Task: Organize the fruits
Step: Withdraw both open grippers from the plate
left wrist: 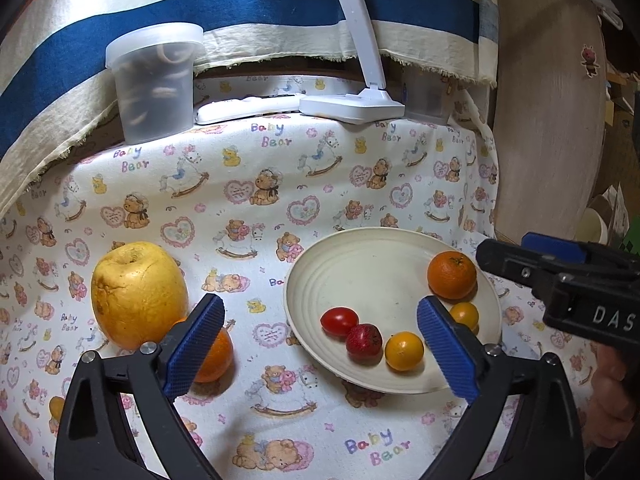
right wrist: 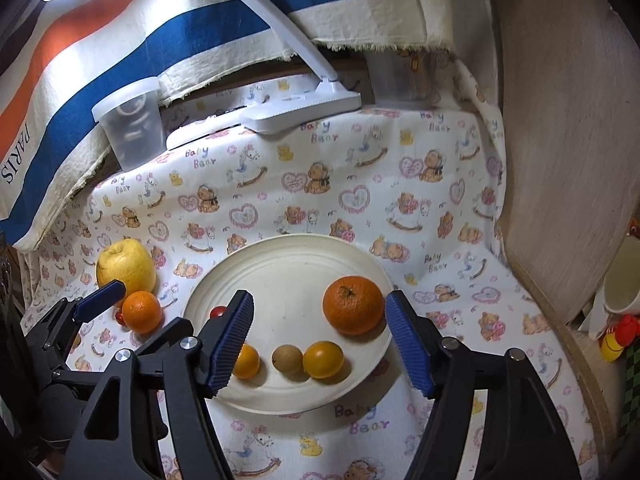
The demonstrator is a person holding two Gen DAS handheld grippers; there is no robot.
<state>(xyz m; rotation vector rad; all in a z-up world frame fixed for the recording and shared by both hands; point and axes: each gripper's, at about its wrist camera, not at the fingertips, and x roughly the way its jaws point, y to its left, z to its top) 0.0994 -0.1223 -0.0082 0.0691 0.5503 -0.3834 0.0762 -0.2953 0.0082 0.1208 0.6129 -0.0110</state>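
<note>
While both grippers hover over the bear-print tablecloth (left wrist: 320,168), neither one holds any fruit. The left gripper (left wrist: 320,344) has its blue pads spread wide, with only cloth and the near rim of the cream plate (left wrist: 340,264) between them. The right gripper (right wrist: 320,340) is also apart, its pads standing either side of the plate without touching the fruit on it.

On the plate lie a big orange (right wrist: 353,305), two small yellow-orange tomatoes (right wrist: 323,359) (right wrist: 246,361), a small dark red fruit (left wrist: 364,340) that looks brownish from the right wrist view, and a red cherry tomato (left wrist: 339,321). The big orange sits near the far right rim; the smaller pieces form a loose row along the near side.

Off the plate, to its left on the cloth, stand a large yellow apple (left wrist: 138,294) and a second orange (right wrist: 142,311) just beside it, touching or nearly so. Something small and red shows just left of that orange in the right wrist view, too hidden to name.

At the back stand a clear tub (left wrist: 154,84), a white lamp (left wrist: 352,106) and a striped cloth (left wrist: 200,20) hanging behind
</note>
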